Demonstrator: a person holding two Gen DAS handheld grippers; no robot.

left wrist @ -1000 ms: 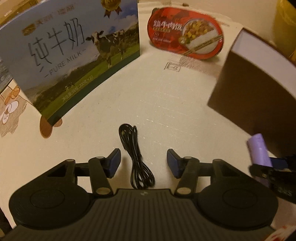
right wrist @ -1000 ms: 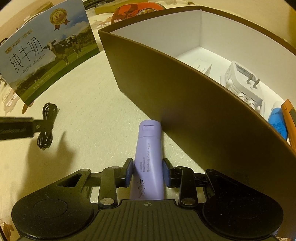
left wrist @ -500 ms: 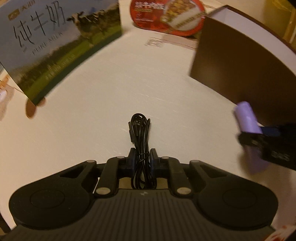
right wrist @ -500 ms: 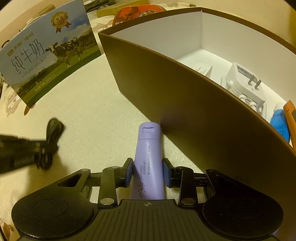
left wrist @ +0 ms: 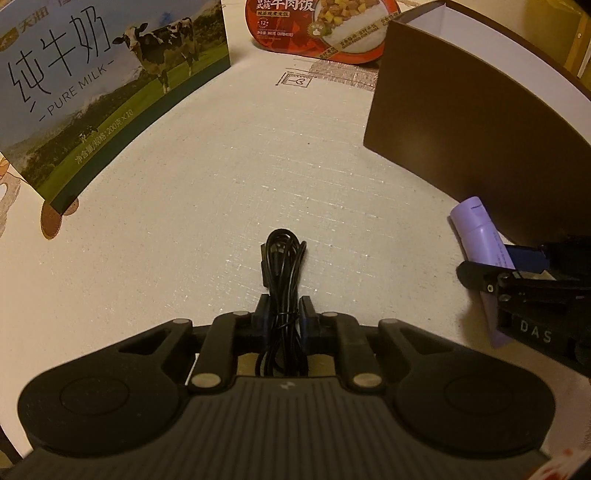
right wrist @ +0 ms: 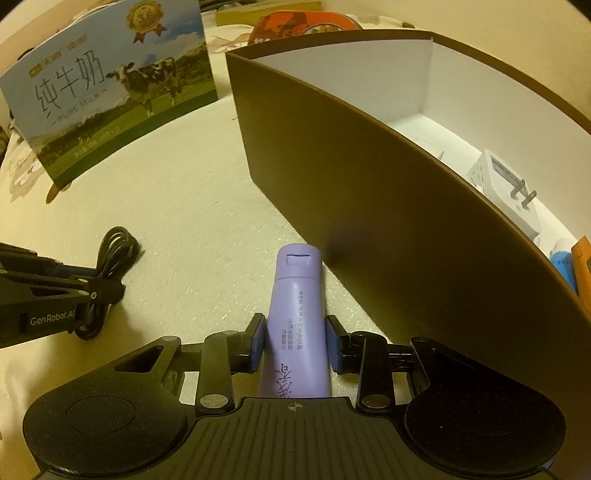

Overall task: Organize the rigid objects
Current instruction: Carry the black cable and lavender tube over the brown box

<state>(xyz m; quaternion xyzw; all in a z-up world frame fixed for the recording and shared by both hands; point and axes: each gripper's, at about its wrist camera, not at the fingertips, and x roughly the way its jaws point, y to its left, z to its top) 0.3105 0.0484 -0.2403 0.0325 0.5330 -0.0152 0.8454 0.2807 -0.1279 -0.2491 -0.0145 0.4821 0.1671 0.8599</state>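
Your left camera sits just behind the left tongs (left wrist: pixel 283 314) and looks steeply down and forward along them, close over the pale surface (left wrist: pixel 229 177). Your right camera rides the right tongs (right wrist: pixel 295 341) the same way, angled down beside the brown box (right wrist: pixel 388 206), near enough to see over its wall. Both views share the milk carton (left wrist: pixel 107 92) at the far left, the box and the surface between (each also catches the other tongs at its edge). The red meal tub (left wrist: pixel 321 26) shows at the top of both.
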